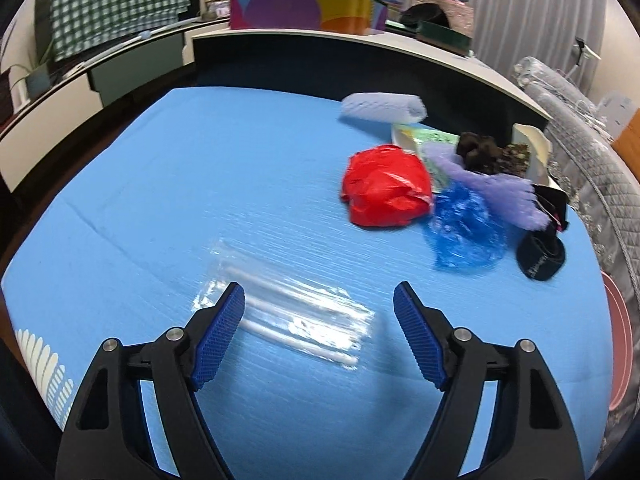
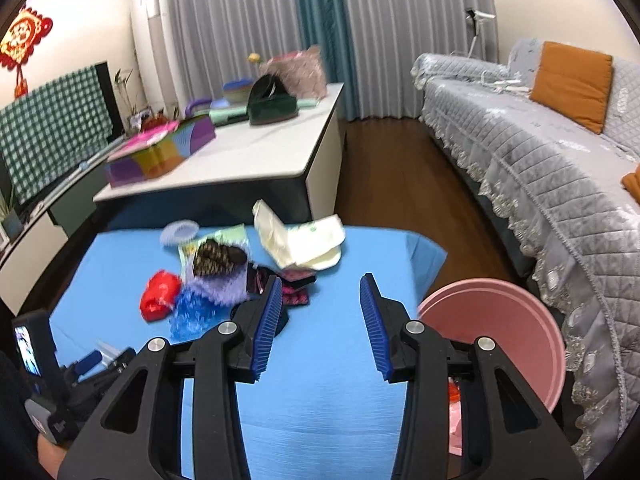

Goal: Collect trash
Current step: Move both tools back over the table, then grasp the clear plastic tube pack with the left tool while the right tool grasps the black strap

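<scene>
The left gripper (image 1: 319,296) is spread wide and grasps nothing, poised over a clear plastic wrapper (image 1: 288,312) that lies flat on the blue mat (image 1: 180,184) at the near edge. The wrapper's long axis runs diagonally, from far left to near right, and pale stick-like shapes inside follow the same line; its left corner is hidden behind the left finger (image 1: 224,332), and glare makes its outline hard to trace. Farther right sits the rest of the litter: a crumpled red bag (image 1: 386,186) touching a blue plastic bag (image 1: 464,230), with a lavender foam sheet (image 1: 492,184) overlapping the blue one, and a rolled pale foam tube (image 1: 382,108) lying left to right behind them. Motion blur softens this pile. The right gripper (image 2: 318,306) is likewise released and empty, held above a bare stretch of mat, with an open cream clamshell box (image 2: 300,240) beyond it. A pink bin (image 2: 496,332) stands just beside the mat's right edge, its near side cut off behind the right finger (image 2: 374,328).
</scene>
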